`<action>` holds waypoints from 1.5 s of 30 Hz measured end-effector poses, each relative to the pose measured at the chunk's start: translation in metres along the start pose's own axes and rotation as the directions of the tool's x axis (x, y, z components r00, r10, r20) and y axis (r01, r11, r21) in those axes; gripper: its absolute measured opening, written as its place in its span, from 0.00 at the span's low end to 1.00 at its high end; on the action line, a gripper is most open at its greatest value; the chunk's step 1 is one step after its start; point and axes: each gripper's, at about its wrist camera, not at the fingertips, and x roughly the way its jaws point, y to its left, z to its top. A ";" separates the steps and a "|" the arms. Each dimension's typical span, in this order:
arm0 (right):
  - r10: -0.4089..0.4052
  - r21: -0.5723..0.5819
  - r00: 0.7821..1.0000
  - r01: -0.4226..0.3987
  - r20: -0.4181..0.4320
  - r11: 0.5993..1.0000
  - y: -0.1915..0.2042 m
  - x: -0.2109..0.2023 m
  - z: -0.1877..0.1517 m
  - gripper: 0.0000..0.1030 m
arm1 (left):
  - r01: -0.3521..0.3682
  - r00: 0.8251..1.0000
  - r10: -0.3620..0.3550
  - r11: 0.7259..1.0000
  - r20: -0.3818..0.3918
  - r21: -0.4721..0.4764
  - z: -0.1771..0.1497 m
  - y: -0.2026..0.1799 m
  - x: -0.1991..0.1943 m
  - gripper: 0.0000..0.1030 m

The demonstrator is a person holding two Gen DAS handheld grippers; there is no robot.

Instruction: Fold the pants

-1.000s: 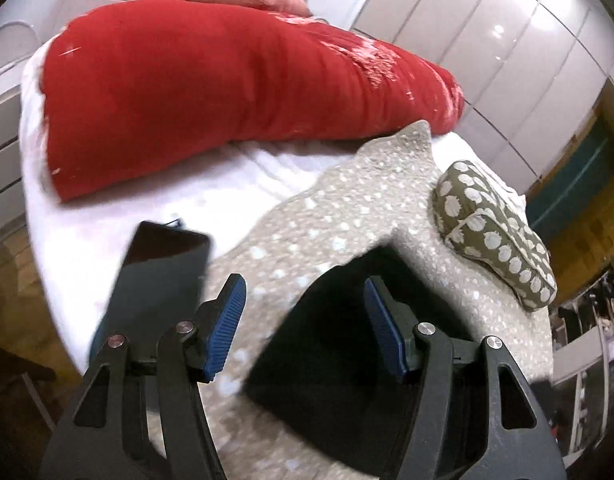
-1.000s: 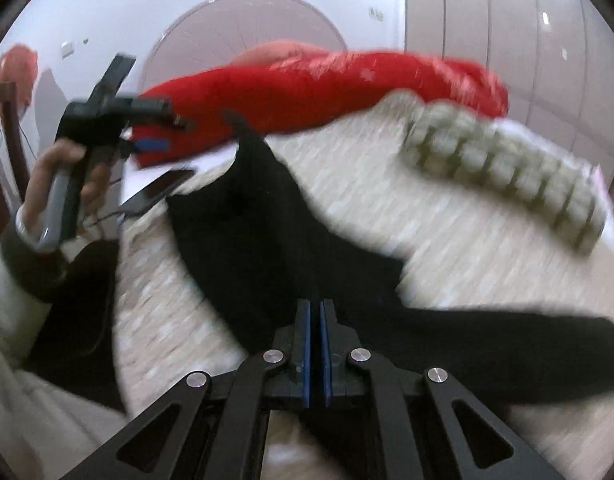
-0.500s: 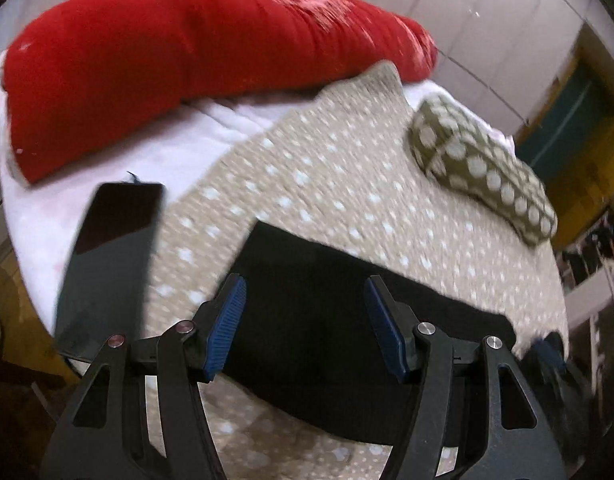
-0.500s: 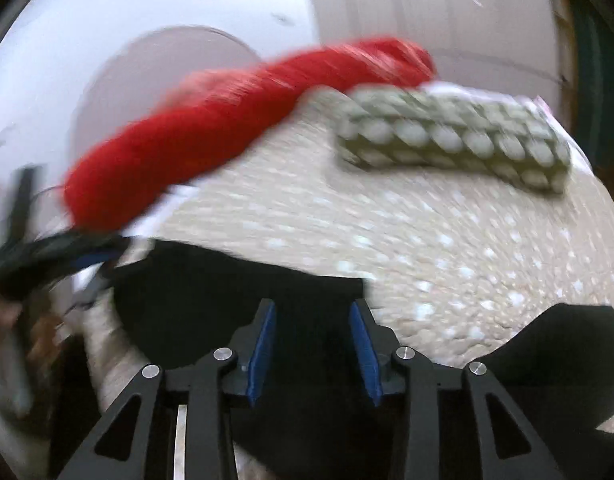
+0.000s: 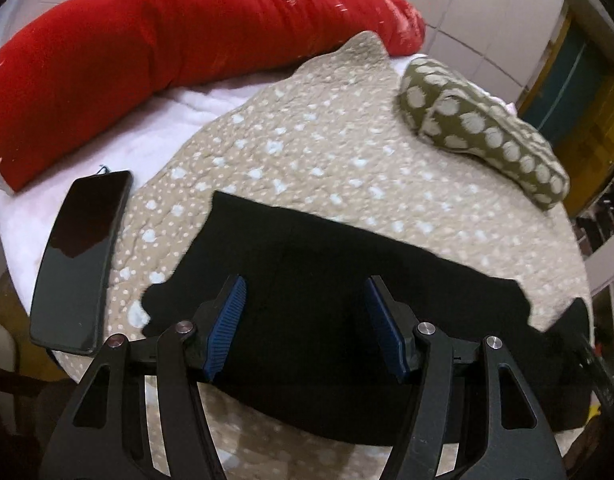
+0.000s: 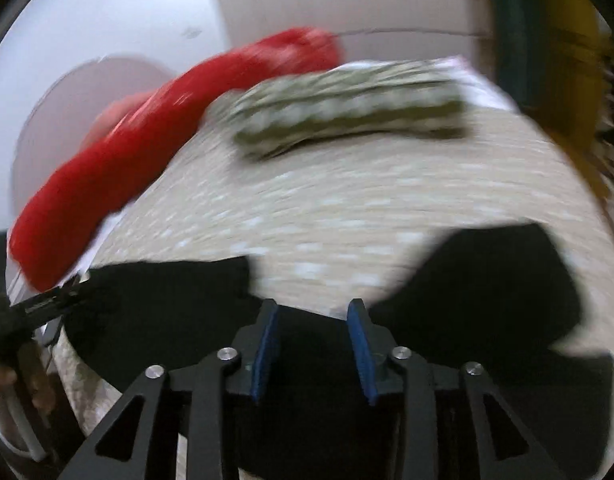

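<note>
Black pants (image 5: 327, 264) lie flat across a beige spotted quilt (image 5: 307, 140) on the bed. My left gripper (image 5: 305, 330) is open and empty, hovering over the pants' left part. In the blurred right wrist view the pants (image 6: 479, 292) spread left and right below me. My right gripper (image 6: 312, 344) is open and empty above their middle. The left gripper (image 6: 47, 304) shows at that view's left edge, held in a hand.
A long red pillow (image 5: 147, 64) lies along the far side. A green spotted pillow (image 5: 483, 128) lies at the far right. A black phone (image 5: 83, 256) rests on the white sheet near the left bed edge. White wardrobe doors stand behind.
My right gripper has opened and let go of the pants, then swung right. The pants now lie flat. My left gripper has stayed open and come closer over them.
</note>
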 end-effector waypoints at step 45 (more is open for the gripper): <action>-0.272 0.196 0.955 0.247 0.114 0.949 -0.084 -0.129 -0.056 0.19 | 0.063 0.998 -0.060 0.994 -0.030 0.095 -0.022 -0.051 -0.016 0.60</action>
